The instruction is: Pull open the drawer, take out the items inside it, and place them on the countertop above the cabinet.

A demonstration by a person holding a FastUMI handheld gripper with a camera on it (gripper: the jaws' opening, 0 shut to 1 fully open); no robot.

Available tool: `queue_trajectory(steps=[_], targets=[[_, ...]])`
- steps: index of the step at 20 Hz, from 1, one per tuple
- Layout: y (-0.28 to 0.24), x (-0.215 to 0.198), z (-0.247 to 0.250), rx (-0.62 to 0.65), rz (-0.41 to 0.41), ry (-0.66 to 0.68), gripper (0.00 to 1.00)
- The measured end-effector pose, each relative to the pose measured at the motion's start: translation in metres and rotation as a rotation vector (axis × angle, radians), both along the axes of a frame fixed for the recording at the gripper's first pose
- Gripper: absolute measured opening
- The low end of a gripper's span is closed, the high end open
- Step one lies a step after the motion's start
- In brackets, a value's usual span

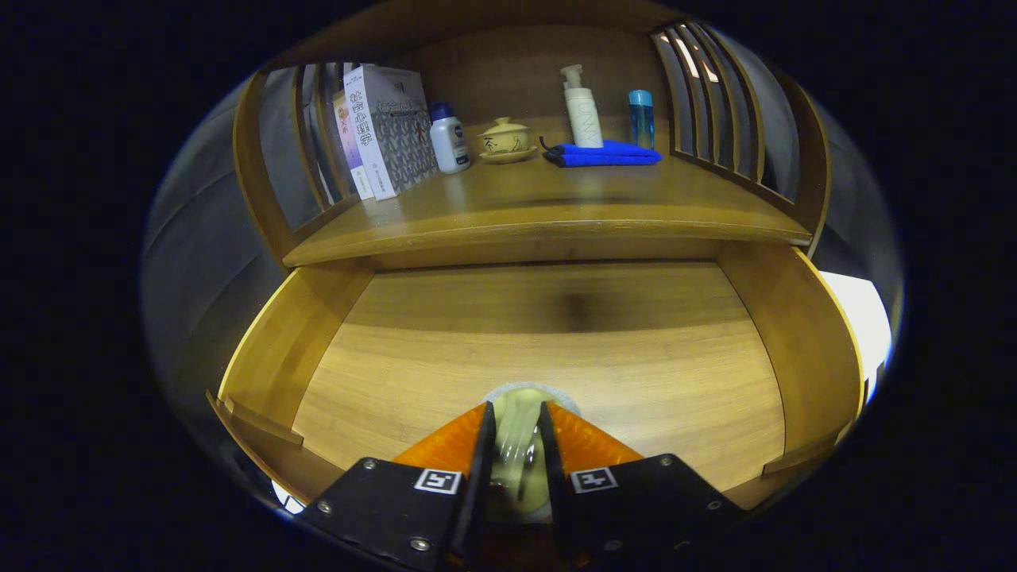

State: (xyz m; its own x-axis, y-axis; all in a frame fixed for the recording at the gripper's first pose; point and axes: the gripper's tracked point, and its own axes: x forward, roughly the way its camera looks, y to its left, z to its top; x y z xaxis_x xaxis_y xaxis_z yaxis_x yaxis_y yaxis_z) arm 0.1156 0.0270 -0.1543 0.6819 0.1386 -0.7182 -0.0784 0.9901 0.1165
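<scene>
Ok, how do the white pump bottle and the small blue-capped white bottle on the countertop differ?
The white pump bottle is taller and slimmer, with a pump head; the small blue-capped white bottle is squat with a plain cap. The pump bottle stands behind the folded blue cloth, the small bottle beside the books. Both stand upright. The fingers grip a pale item.

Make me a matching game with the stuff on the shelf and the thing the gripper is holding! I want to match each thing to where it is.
Things:
1. pale bottle
2. pump bottle
3. books
4. lidded pot

Places:
A. leaning at the countertop's end, beside the white bottle
B. standing at the blue cloth
C. between the gripper fingers, over the open drawer
D. on a saucer, between the white bottle and the blue cloth

Pairs: 1-C, 2-B, 3-A, 4-D
</scene>
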Motion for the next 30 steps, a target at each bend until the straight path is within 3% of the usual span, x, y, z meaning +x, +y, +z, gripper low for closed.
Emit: queue_trajectory(steps=[1,5,20,30], targets=[[0.000,0.000,0.001,0.007,0.002,-0.006,0.27],[0.007,-0.002,0.009,0.028,0.041,-0.036,0.22],[0.015,0.020,0.107,0.032,0.056,-0.294,0.22],[0.009,0.076,0.163,0.063,-0.006,-0.406,0.22]])
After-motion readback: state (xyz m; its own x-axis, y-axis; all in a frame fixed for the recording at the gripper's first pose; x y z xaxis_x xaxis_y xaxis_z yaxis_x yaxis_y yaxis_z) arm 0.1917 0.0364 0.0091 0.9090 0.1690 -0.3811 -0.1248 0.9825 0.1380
